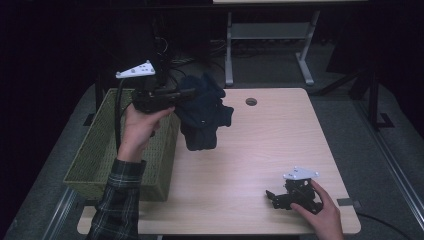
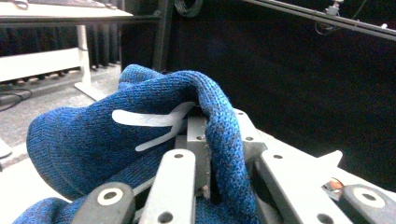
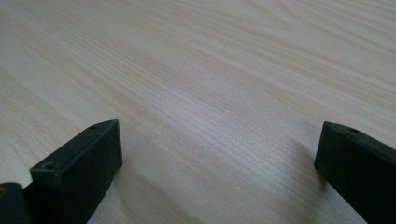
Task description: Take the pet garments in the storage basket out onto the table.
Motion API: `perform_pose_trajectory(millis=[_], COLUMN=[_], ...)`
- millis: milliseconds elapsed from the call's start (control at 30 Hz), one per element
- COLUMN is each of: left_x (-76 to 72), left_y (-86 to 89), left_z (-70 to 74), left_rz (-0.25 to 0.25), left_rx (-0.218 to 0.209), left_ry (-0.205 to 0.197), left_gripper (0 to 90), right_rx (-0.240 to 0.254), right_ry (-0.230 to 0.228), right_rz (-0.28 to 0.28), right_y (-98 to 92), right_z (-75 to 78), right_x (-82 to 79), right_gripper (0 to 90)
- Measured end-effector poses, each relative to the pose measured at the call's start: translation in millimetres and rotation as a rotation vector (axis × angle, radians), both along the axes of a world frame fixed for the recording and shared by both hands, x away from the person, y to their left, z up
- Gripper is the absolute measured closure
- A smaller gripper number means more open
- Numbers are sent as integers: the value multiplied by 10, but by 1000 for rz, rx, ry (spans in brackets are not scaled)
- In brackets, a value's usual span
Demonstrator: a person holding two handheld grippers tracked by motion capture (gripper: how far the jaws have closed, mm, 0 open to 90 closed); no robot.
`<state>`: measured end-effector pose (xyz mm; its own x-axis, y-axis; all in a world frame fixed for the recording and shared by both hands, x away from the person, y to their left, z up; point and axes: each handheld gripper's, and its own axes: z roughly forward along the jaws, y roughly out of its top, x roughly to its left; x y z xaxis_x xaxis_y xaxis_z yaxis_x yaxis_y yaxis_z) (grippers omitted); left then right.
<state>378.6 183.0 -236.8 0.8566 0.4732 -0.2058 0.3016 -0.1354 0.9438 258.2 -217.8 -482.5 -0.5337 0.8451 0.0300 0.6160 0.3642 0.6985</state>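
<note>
Between the closed jaws of the left claw (image 1: 192, 92), a dark blue knitted garment (image 1: 202, 112) is gripped by a fold of its cloth; in the left gripper view the blue knit (image 2: 98, 140), marked with a pale stripe, is seen bunched over and around the jaw mechanism. The left claw is held level above the tabletop (image 1: 260, 150), and the garment hangs down from its tip, clear of the wooden surface as far as the high view allows. Just below and behind this claw, on the side of the hand that carries it, a green woven basket (image 1: 100, 155) is seen at the left edge of the tabletop, with the plaid sleeve (image 1: 117, 200) of the left forearm crossing in front of its near wall. A small round hole (image 1: 251, 102) in the tabletop is seen beyond the garment, away from the claw's tip. The right claw (image 1: 270, 196) is rested near the front right corner of the tabletop, well apart from the garment and the basket, with a hand laid over its body. Its jaws are spread wide, and between them bare pale wood (image 3: 210, 116) is shown in the right gripper view, with nothing held.
</note>
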Motion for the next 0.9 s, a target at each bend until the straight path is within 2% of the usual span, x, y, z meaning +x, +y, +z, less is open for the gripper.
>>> perform_pose_trajectory(millis=[500,567,900], left_x=[62,65,77], left_y=[-557,-685,-972], left_z=[-196,-263,-465], left_rz=[-106,-125,-181], left_rx=[22,33,63], left_ry=[30,38,69], left_gripper=[804,804,804], right_rx=[0,0,0], right_ry=[1,0,1], right_rz=[-1,0,0], right_y=[1,0,0], right_z=[0,-1,0], right_x=[-1,-1,-1], right_gripper=[5,4,5])
